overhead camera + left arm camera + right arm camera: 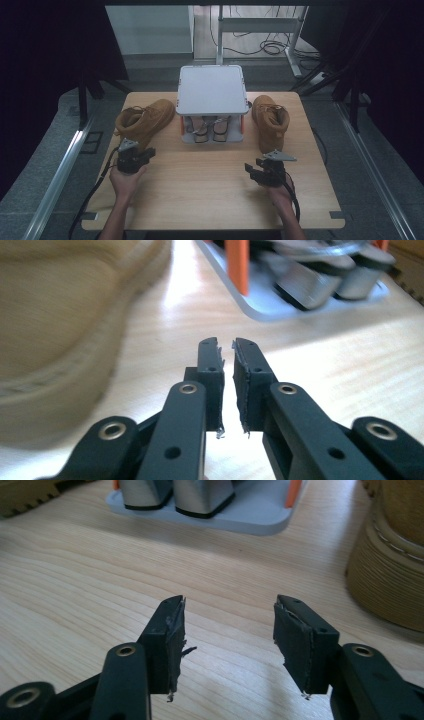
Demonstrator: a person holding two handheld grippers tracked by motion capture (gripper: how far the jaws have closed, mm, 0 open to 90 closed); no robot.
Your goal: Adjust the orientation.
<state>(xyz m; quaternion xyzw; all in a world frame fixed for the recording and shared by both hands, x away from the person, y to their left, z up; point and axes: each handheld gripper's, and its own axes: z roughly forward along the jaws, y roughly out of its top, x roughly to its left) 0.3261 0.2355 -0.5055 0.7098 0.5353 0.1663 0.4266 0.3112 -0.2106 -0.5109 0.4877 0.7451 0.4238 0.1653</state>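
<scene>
Two tan boots lie on the wooden table point(210, 195): the left boot point(145, 120) point(60, 340) and the right boot point(270, 122) point(390, 570). Between them stands a grey two-level rack point(211, 90) with orange posts and a flat top. Shoes sit on its lower shelf point(260, 310) point(250, 515). My left gripper point(145, 154) point(226, 342) hovers just in front of the left boot's toe, its jaws a narrow gap apart with nothing between them. My right gripper point(252, 167) point(230, 600) is low over the table in front of the right boot, open wide and empty.
Bare wood stretches between the grippers and the rack. The table's front edge is near the person's forearms. Behind the table are a white desk frame point(260, 25) and cables on the floor. Metal rails point(65, 165) run along both sides.
</scene>
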